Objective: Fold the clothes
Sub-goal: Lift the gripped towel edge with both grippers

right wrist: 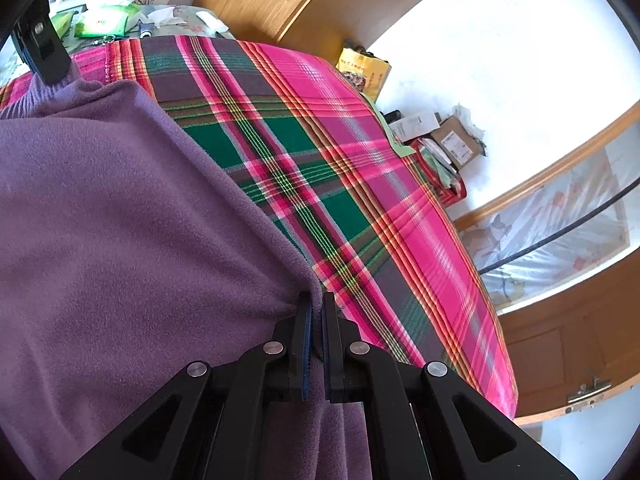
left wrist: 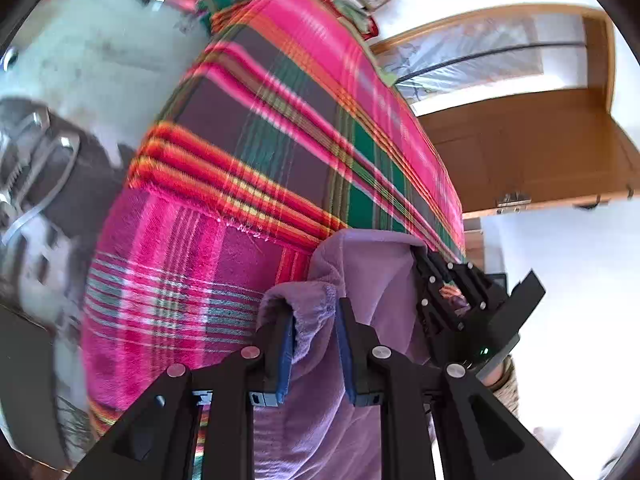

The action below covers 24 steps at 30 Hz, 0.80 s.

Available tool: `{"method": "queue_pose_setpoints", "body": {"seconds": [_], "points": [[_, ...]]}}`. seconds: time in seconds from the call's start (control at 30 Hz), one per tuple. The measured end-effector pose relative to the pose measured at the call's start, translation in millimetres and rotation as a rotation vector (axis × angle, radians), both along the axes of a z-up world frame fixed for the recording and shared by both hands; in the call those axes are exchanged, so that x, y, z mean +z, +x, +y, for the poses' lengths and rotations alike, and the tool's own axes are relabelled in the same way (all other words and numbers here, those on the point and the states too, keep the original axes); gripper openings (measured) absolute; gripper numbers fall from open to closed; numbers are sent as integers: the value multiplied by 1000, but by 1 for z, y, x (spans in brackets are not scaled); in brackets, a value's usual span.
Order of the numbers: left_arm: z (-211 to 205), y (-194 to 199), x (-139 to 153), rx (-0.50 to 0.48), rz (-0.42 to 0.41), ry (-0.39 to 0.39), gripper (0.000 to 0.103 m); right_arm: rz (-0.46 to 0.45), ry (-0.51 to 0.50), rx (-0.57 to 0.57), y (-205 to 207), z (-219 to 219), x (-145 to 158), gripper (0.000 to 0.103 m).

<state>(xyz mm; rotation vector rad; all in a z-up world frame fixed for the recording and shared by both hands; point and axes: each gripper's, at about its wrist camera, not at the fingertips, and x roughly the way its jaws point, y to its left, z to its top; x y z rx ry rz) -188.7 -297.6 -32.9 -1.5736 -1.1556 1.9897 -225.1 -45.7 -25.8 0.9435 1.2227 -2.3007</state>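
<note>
A purple fleece garment (right wrist: pixel 120 220) lies over a pink, green and purple plaid blanket (right wrist: pixel 320 160) on a bed. My right gripper (right wrist: pixel 317 296) is shut on the garment's right edge, which is pinched between its blue pads. In the right wrist view my left gripper (right wrist: pixel 54 74) grips the garment's far corner at the top left. In the left wrist view the left gripper (left wrist: pixel 315 308) is closed on a thick bunch of the purple fleece garment (left wrist: pixel 360 280). The right gripper (left wrist: pixel 430 264) holds the same cloth just to its right, above the plaid blanket (left wrist: pixel 280 120).
A wooden door and cabinet (left wrist: pixel 540 152) stand past the bed's right side. Boxes and papers (right wrist: pixel 448 136) and a yellow bag (right wrist: pixel 364 72) lie by the bed's far edge. A person's hand and sleeve (left wrist: pixel 504 380) show behind the right gripper.
</note>
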Motion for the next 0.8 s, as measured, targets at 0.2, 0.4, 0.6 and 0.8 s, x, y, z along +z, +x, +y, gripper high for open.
{"method": "queue_pose_setpoints", "body": {"seconds": [0.2,0.4,0.6,0.8], "points": [[6,1,-5,35,-11,102,12,0,-4,-2,0,1,0,4],[-7,23,34,174,135,40,8,1,-12,-4,0,1,1,4],[-12,32,52,269,197,-92,6,8,-4,-10,0,-1,0,4],[-10,19,25,279,122,-199,6,6,1,-16,0,-2,1,4]]}}
